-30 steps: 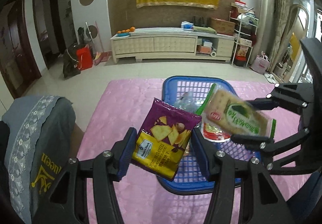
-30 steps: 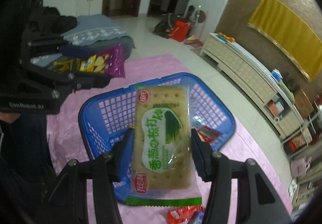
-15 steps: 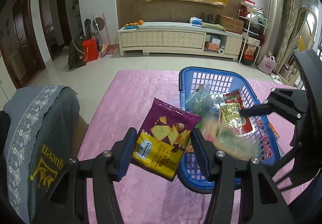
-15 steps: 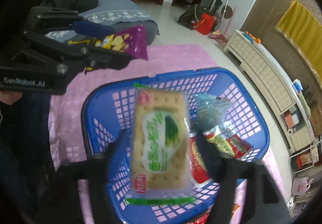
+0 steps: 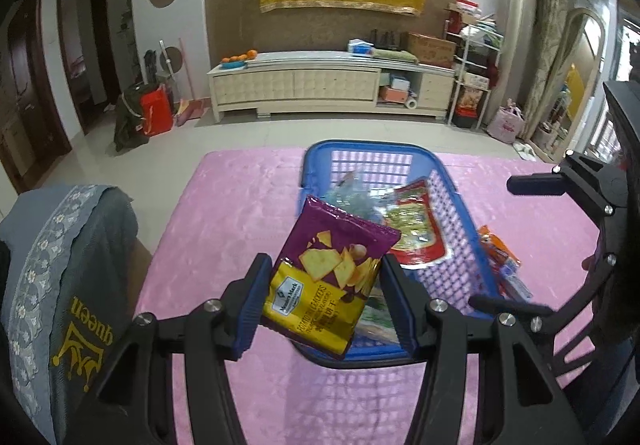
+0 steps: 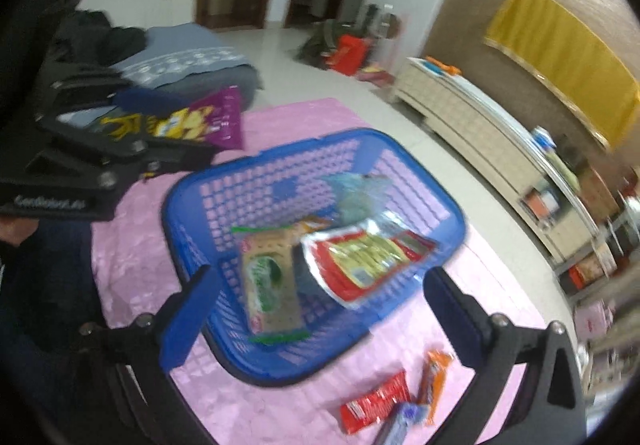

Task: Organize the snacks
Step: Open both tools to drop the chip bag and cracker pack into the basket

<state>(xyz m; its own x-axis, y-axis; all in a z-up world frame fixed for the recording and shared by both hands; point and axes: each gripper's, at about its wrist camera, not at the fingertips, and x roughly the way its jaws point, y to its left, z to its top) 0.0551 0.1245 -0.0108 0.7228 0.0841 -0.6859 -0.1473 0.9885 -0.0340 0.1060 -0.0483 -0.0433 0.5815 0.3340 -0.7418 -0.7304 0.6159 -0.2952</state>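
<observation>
We see a bench under a pink quilted cover (image 6: pixel 132 273). On it stands a blue mesh basket (image 6: pixel 188 201), and just beside the basket lie a red snack packet (image 6: pixel 376 403), an orange one (image 6: pixel 434 381) and a blurred bluish one (image 6: pixel 400 423).

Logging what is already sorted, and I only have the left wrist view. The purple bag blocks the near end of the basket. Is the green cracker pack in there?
Observer: Yes. The right wrist view shows the green cracker pack lying flat inside the blue basket, beside the red pouch.
Operator: Is the right gripper holding anything?
Observer: No. The right gripper has its jaws opening, with nothing between the pads.
Operator: What is outside the basket?
Observer: On the pink cloth, a red wrapper lies by the orange wrapper and a blurred bluish wrapper.
</observation>
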